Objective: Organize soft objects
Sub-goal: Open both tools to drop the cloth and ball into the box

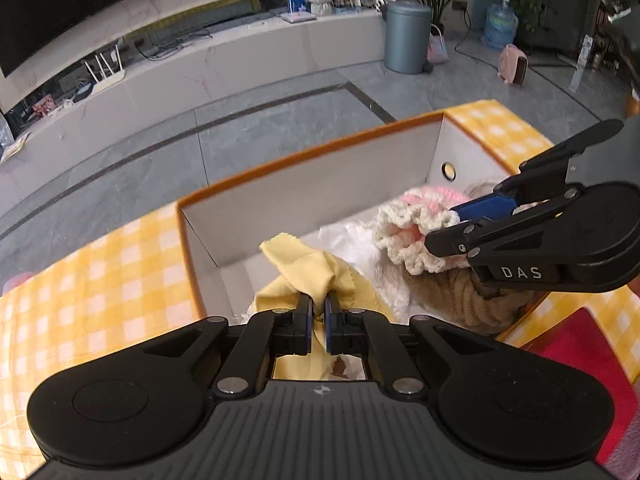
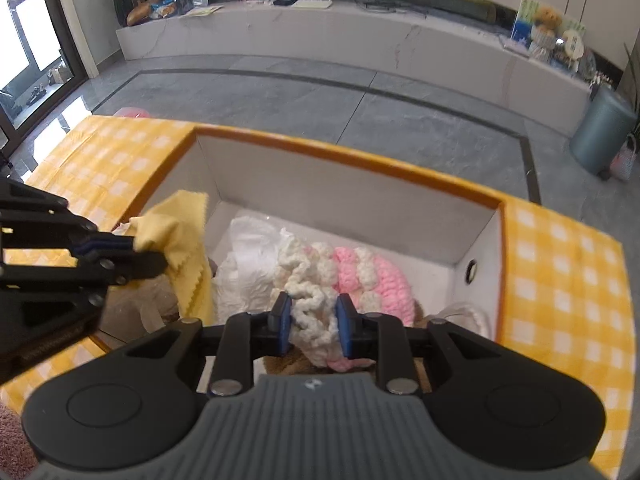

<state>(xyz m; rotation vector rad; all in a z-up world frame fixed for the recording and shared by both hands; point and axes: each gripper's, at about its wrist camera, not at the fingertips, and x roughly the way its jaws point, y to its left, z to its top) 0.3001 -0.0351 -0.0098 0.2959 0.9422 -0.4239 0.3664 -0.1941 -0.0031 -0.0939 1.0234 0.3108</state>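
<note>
An open box with an orange rim [image 1: 304, 156] [image 2: 340, 156] stands on a yellow checked cloth. My left gripper [image 1: 318, 306] [image 2: 134, 246] is shut on a yellow cloth [image 1: 308, 268] [image 2: 182, 232], which hangs over the box's left side. My right gripper [image 2: 314, 310] [image 1: 456, 222] is shut on the cream frill of a pink and cream crocheted piece [image 2: 352, 276] [image 1: 408, 228], held inside the box. Under them lie a white cloth [image 2: 252, 256] [image 1: 360, 240] and a brown knitted item [image 1: 452, 300].
The yellow checked tablecloth [image 1: 88, 280] [image 2: 560, 264] surrounds the box. A red item [image 1: 588, 352] lies at the table's right. Beyond the table is grey floor, a low white bench [image 2: 320, 36], and a blue-grey bin [image 1: 406, 36] [image 2: 600, 136].
</note>
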